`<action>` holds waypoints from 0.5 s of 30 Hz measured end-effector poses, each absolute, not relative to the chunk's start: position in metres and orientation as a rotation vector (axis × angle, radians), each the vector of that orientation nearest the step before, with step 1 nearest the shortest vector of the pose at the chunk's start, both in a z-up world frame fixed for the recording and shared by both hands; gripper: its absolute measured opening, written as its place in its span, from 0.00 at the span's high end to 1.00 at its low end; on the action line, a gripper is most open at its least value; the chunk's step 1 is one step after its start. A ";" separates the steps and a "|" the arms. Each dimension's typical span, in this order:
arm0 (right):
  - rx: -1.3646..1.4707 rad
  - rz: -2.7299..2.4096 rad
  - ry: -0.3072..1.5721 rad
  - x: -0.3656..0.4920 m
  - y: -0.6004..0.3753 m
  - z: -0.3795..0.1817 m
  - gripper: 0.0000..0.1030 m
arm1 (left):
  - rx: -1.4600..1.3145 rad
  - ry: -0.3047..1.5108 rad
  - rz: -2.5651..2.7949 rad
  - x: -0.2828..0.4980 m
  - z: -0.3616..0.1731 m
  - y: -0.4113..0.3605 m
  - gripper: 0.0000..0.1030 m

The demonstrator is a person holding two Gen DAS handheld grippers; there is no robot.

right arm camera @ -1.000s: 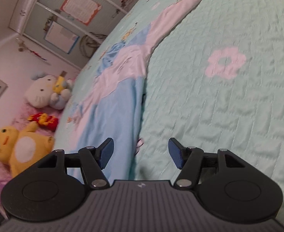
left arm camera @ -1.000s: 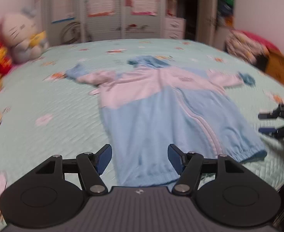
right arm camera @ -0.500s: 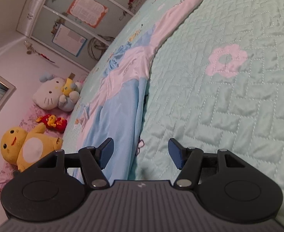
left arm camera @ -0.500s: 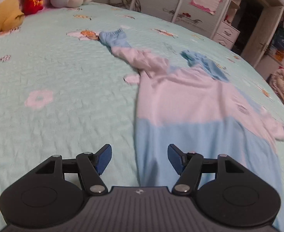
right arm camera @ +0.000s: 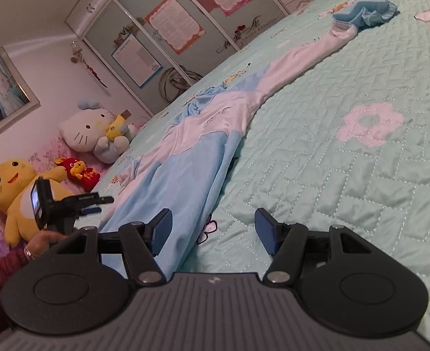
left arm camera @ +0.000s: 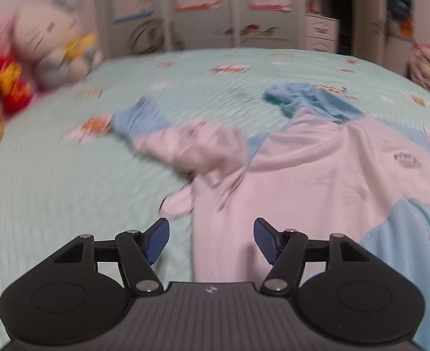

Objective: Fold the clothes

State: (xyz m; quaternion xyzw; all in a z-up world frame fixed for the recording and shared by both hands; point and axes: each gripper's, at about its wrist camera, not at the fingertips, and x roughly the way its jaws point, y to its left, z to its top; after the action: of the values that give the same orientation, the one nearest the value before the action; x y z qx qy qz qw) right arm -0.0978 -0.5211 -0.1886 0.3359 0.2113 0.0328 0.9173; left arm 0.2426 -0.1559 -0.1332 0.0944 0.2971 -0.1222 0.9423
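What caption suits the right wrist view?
Open right claw beside a blue-and-white jacket spread on a quilted bed.

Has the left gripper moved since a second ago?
Yes. The left gripper now sits over the jacket's white upper part near its crumpled sleeve; before, it was at the blue hem.

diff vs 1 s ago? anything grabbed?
Left gripper swung from the jacket's hem up its side to the crumpled sleeve; it now shows in the right wrist view. Right gripper only rolled. Nothing grabbed: both open, jacket flat on the bed as before.
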 end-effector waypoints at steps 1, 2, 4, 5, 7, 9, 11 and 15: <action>0.687 0.066 0.434 -0.097 -0.520 -0.189 0.39 | 0.218 0.594 -0.260 0.248 -0.135 -0.160 0.35; 0.687 0.067 0.432 -0.097 -0.520 -0.189 0.39 | 0.230 0.595 -0.264 0.253 -0.136 -0.162 0.35; 0.698 0.072 0.426 -0.097 -0.521 -0.190 0.39 | 0.228 0.616 -0.269 0.267 -0.140 -0.163 0.35; 0.704 0.075 0.422 -0.097 -0.522 -0.190 0.39 | 0.210 0.636 -0.269 0.275 -0.142 -0.162 0.35; 0.712 0.079 0.417 -0.098 -0.522 -0.191 0.39 | 0.166 0.671 -0.273 0.290 -0.143 -0.161 0.38; 0.719 0.084 0.413 -0.099 -0.523 -0.192 0.39 | 0.129 0.693 -0.286 0.303 -0.142 -0.160 0.38; 0.725 0.088 0.408 -0.099 -0.524 -0.193 0.39 | 0.068 0.720 -0.292 0.316 -0.141 -0.157 0.37; 0.743 0.098 0.397 -0.101 -0.525 -0.194 0.39 | -0.188 0.793 -0.293 0.342 -0.144 -0.138 0.35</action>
State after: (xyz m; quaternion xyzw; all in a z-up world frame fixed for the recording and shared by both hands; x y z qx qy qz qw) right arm -0.1008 -0.5251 -0.1941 0.3603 0.1924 0.0475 0.9115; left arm 0.3418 -0.1378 -0.1437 -0.0911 0.3843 -0.1420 0.9076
